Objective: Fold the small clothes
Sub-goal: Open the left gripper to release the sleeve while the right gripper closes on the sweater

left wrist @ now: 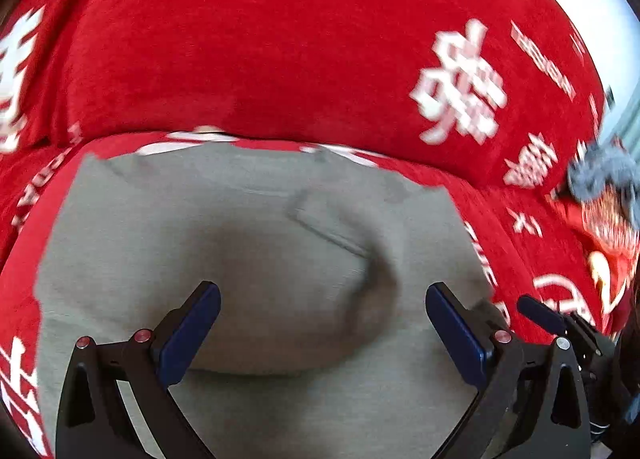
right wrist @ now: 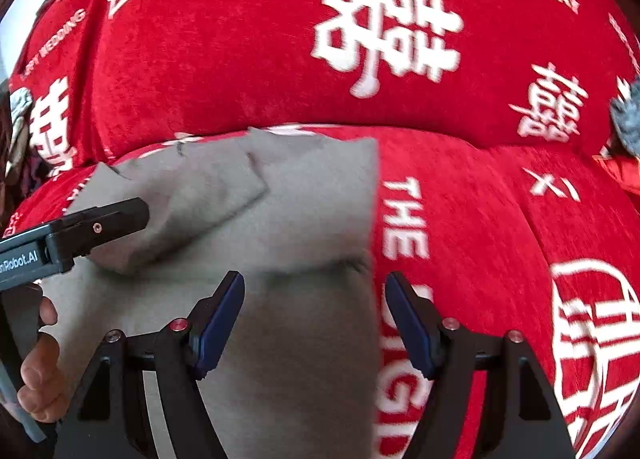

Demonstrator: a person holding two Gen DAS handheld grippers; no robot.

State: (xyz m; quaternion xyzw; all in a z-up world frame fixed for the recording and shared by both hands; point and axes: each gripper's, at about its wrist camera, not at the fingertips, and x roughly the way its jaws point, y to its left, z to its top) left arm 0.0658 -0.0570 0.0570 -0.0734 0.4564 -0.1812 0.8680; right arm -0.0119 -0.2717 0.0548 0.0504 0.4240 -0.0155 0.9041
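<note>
garment (left wrist: 248, 243): we see grey cloth on red cover (left wrist: 280, 39), partly folded
feel: we judge soft, light, limp
hold: we'd pinch right edge
left gripper (left wrist: 322, 329): released, above cloth
right gripper (right wrist: 314, 323): released, straddling edge

My left wrist camera looks forward and down between my fingers, close over the grey cloth (left wrist: 248, 243). My right wrist camera faces likewise, close, further right. Both share the cloth (right wrist: 288, 219) and red cover (left wrist: 280, 39).
</note>
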